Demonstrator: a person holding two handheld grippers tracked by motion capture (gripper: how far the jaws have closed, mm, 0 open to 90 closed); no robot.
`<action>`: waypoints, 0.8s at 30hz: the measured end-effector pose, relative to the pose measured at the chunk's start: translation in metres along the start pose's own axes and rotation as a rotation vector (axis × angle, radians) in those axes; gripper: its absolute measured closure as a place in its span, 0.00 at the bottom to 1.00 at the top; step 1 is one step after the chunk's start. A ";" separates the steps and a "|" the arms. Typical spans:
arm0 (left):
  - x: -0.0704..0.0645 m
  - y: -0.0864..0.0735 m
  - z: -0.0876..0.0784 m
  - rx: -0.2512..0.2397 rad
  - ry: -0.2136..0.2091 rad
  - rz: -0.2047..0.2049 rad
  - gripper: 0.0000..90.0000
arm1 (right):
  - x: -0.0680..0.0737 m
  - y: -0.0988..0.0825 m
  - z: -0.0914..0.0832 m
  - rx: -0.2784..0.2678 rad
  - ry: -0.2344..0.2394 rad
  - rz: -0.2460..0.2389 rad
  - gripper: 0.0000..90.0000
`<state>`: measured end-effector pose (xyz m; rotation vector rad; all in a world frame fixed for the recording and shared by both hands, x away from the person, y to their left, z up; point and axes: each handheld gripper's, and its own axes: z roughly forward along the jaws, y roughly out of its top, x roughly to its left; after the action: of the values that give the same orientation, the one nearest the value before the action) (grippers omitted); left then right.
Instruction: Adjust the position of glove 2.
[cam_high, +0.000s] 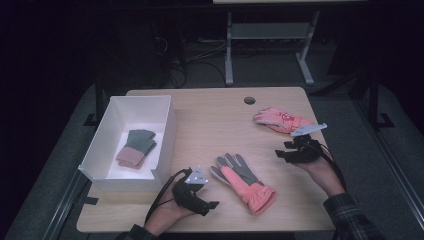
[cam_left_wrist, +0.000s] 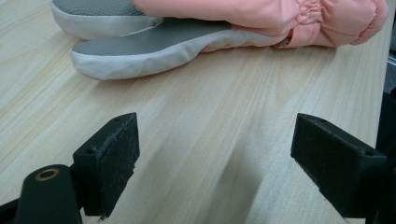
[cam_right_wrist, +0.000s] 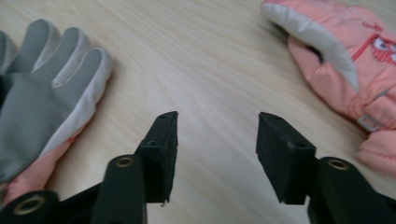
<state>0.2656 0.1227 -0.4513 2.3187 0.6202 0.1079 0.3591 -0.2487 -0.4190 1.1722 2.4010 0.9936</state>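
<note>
We hold both grippers empty above the table (cam_high: 200, 107). The left gripper (cam_high: 200, 176) has its jaws spread wide with bare wood between them; the right gripper (cam_high: 286, 150) has its jaws partly apart, also over bare wood.

The work in hand appears to be gathering gloves into the white box (cam_high: 165, 135), which already holds a grey and tan pair (cam_high: 136, 148). The near glove (cam_high: 244, 181) lies palm up between the two grippers, just beside the left one. The far glove (cam_high: 280, 119) lies at the far right of the table, just beyond the right gripper.

Risks, as we judge them:
- Padded fabric compresses; a shallow pinch on a fingertip or the edge trim may slip out on lifting.
- A grip on one layer only lets the glove hang and catch the box wall.
- The trailing cables may drag a glove.

The high view gives the box and its contents. The left gripper view shows the near glove's (cam_left_wrist: 177, 44) low side profile. The right gripper view shows the far glove's (cam_right_wrist: 336, 51) printed back.
</note>
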 end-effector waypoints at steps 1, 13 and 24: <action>0.000 0.000 0.000 -0.001 -0.002 -0.001 0.17 | -0.003 0.003 0.001 0.004 -0.006 -0.006 0.57; -0.001 0.001 0.002 0.008 -0.006 0.008 0.17 | -0.044 0.039 0.010 0.013 -0.066 0.011 0.99; -0.002 0.001 0.003 0.012 -0.016 0.013 0.17 | -0.090 0.061 0.032 0.052 -0.147 0.048 1.00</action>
<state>0.2648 0.1197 -0.4527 2.3329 0.5994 0.0922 0.4677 -0.2779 -0.4028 1.2800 2.3066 0.8323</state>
